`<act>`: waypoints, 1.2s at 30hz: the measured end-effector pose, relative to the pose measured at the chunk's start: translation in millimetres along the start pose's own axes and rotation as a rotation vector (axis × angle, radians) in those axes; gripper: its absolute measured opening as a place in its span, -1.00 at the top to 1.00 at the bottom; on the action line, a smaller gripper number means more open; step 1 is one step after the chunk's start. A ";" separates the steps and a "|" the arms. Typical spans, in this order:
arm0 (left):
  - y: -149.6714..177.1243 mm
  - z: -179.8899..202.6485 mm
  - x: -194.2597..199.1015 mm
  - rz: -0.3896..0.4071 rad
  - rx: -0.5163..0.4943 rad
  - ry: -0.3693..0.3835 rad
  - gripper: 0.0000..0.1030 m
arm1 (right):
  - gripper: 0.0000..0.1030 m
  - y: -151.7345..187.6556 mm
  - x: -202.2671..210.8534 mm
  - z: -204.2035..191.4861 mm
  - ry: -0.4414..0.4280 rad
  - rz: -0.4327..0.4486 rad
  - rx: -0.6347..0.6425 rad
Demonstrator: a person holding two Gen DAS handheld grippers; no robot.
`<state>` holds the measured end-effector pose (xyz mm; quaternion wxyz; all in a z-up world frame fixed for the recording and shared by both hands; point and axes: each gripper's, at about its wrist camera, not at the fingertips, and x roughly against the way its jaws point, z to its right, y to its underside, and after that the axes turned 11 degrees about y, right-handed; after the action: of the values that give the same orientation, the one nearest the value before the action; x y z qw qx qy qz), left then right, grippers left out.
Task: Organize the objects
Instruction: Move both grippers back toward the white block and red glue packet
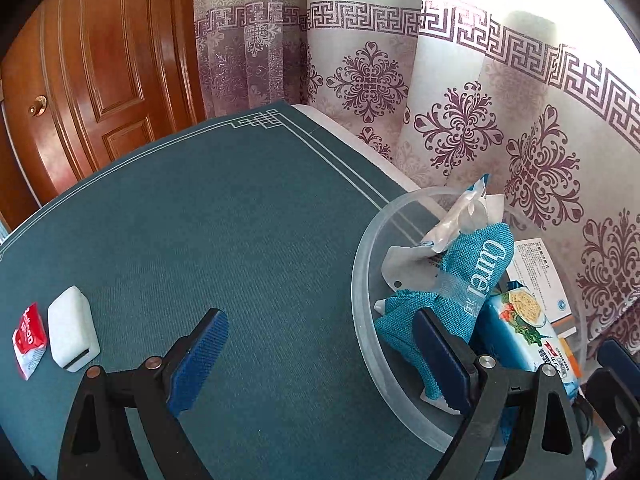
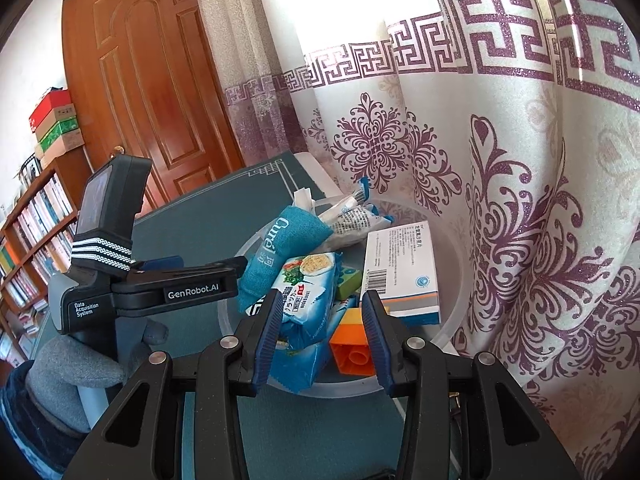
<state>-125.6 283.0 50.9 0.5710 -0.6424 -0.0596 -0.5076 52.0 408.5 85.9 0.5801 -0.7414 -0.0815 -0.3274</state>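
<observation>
Your clear plastic bowl [image 1: 362, 276] sits at the table's right edge by the curtain [image 1: 500, 128], and it is full: a teal "Curel" fabric pouch [image 1: 476, 268] leans across a white plastic wrapper [image 1: 448, 224], with a blue cracker packet [image 1: 516, 320] and a white medicine box [image 1: 540, 276] beside it. Your left gripper [image 1: 320, 360] is spread wide and holds nothing, its right finger inside the bowl touching the pouch, its left finger over the green table mat [image 1: 220, 220]. Only this view shows what is outside the bowl: a white block [image 1: 72, 328] and a red sachet [image 1: 29, 338] lying just beside each other at the mat's left side. The right wrist view adds what the pouch hides: an orange toy brick [image 2: 352, 344] and a green brick [image 2: 347, 282] low in the bowl. Your right gripper [image 2: 322, 328] is open too, fingers straddling the cracker packet [image 2: 308, 292] and orange brick without clamping either.
</observation>
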 end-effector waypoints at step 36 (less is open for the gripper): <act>39.7 -124.9 83.6 0.104 0.127 -0.242 -0.99 | -0.27 21.9 18.9 -85.8 -0.135 -0.007 0.113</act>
<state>-132.6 128.2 63.5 0.6247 -0.6637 -0.1269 -0.3913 44.0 318.3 88.9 0.6129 -0.7276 -0.1415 -0.2736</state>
